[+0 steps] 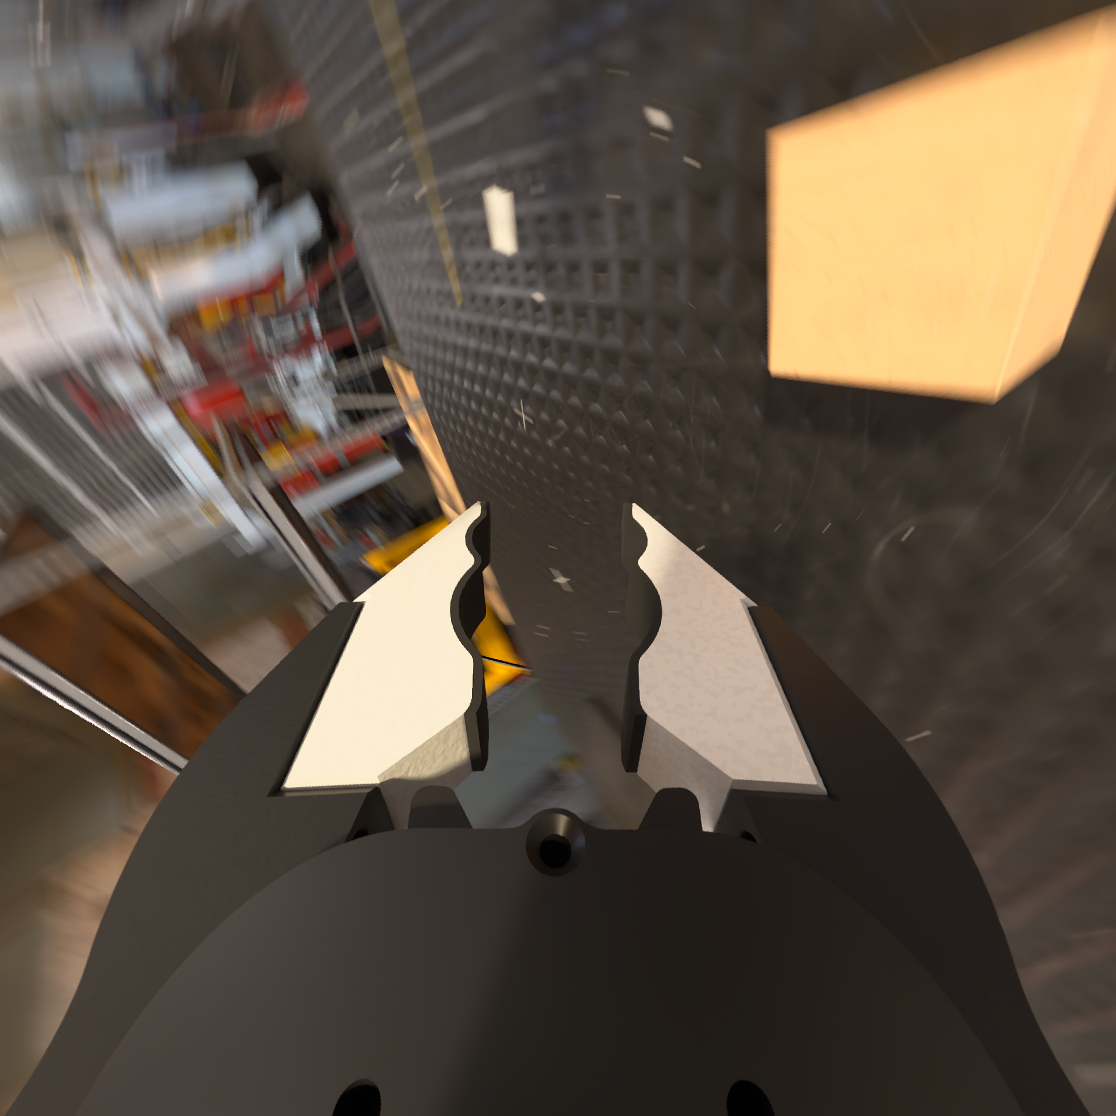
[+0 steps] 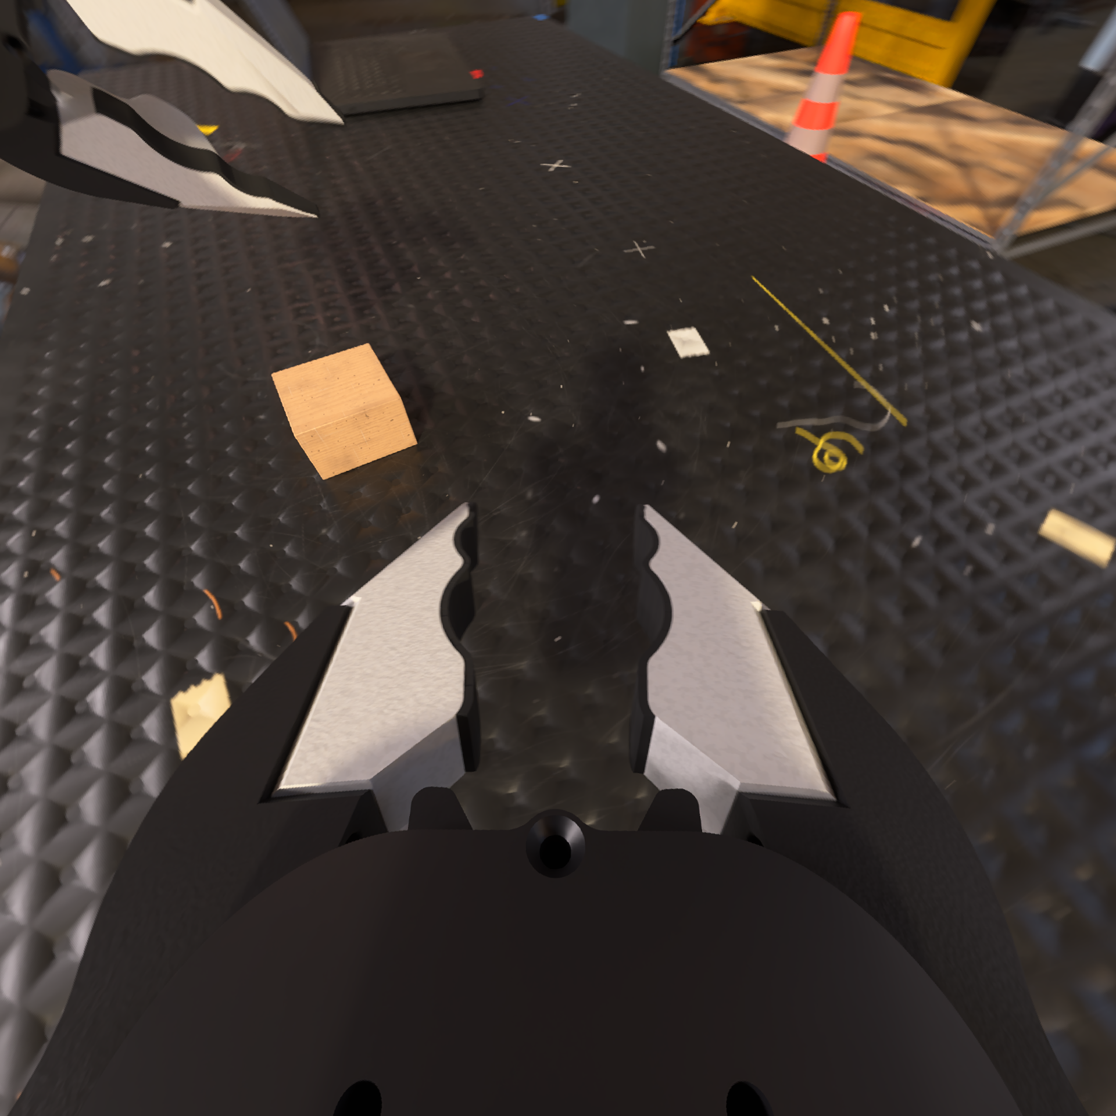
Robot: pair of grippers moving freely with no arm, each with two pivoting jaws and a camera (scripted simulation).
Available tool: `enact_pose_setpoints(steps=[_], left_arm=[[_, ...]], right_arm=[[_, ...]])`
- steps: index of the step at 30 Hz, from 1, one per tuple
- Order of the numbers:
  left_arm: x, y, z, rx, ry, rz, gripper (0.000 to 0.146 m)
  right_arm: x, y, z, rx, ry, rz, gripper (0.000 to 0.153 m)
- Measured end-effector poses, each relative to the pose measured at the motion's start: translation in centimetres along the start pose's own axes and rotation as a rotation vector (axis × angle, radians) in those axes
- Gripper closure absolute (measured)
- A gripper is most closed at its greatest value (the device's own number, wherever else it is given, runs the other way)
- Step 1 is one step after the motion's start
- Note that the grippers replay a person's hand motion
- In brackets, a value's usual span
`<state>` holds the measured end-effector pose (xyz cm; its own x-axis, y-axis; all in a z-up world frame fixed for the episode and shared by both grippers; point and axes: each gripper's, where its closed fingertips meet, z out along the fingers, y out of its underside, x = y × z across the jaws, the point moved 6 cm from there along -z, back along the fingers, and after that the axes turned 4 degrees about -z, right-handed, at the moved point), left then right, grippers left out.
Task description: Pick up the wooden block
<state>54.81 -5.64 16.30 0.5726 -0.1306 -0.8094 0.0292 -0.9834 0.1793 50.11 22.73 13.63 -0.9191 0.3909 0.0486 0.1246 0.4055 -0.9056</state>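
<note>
The wooden block [image 2: 344,409] is a light tan cube resting on the dark studded table [image 2: 543,253]. It lies ahead and to the left of my right gripper [image 2: 555,513], which is open and empty, a short way above the table. In the left wrist view the block [image 1: 924,241] fills the upper right, close by, to the right of my left gripper [image 1: 555,513], which is open and empty. The left gripper also shows in the right wrist view [image 2: 329,166] at the top left, above the table and beyond the block.
A flat dark pad [image 2: 398,75] lies at the table's far end. An orange and white cone [image 2: 824,90] stands on a wooden platform [image 2: 906,133] at the right. Scraps of pale tape [image 2: 687,342] and a yellow line [image 2: 827,350] mark the table. Blurred shelves [image 1: 241,338] fill the left wrist view's left.
</note>
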Motion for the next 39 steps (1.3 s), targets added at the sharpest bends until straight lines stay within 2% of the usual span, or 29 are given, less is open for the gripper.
enact_pose_setpoints(steps=[2, 3, 6, 8, 10, 12, 15, 17, 20, 23, 30, 34, 39], left_arm=[[-0.1, -0.2, -1.9, 0.014, 0.007, -0.412, 0.101], [0.4, -0.6, -2.8, 0.052, 0.068, -0.632, 0.099], [2.8, -3.3, -4.5, 0.231, 0.338, -1.254, 0.087], [4.7, -5.3, -4.7, 0.321, 0.479, -1.543, 0.068], [6.3, -6.5, -4.1, 0.323, 0.443, -1.686, 0.052], [7.4, -7.0, -3.3, 0.235, 0.299, -1.717, 0.050], [9.1, -7.0, -1.7, 0.033, 0.104, -1.682, 0.048], [10.1, -6.8, -0.6, -0.094, 0.072, -1.685, 0.044], [10.9, -6.6, 0.5, -0.157, 0.093, -1.758, 0.042], [10.7, -6.6, 1.1, -0.137, 0.110, -1.833, 0.042], [10.4, -7.0, 3.0, -0.086, 0.180, -1.874, 0.049], [10.5, -6.9, 3.3, -0.115, 0.158, -1.830, 0.056], [10.4, -6.6, 3.4, -0.115, 0.196, -1.816, 0.058]], right_arm=[[2.5, -2.3, 0.1, -0.041, -0.054, -0.100, 0.124], [4.0, -4.2, 0.2, -0.064, -0.038, -0.166, 0.135], [7.9, -11.8, 1.2, -0.084, -0.031, -0.415, 0.151], [9.3, -17.3, 3.4, -0.101, -0.101, -0.573, 0.152], [10.1, -22.1, 6.8, -0.170, -0.201, -0.713, 0.152], [10.4, -25.9, 11.3, -0.243, -0.282, -0.824, 0.152], [10.7, -28.6, 18.5, -0.466, -0.450, -0.775, 0.152], [10.8, -28.7, 22.4, -0.679, -0.519, -0.689, 0.153], [10.7, -28.1, 25.6, -0.810, -0.540, -0.739, 0.153], [10.2, -28.4, 26.7, -0.836, -0.550, -0.745, 0.153], [9.4, -28.5, 26.9, -0.899, -0.446, -0.835, 0.153], [9.3, -28.6, 27.1, -0.956, -0.434, -0.773, 0.153], [9.7, -28.7, 27.3, -0.975, -0.485, -0.692, 0.153]])
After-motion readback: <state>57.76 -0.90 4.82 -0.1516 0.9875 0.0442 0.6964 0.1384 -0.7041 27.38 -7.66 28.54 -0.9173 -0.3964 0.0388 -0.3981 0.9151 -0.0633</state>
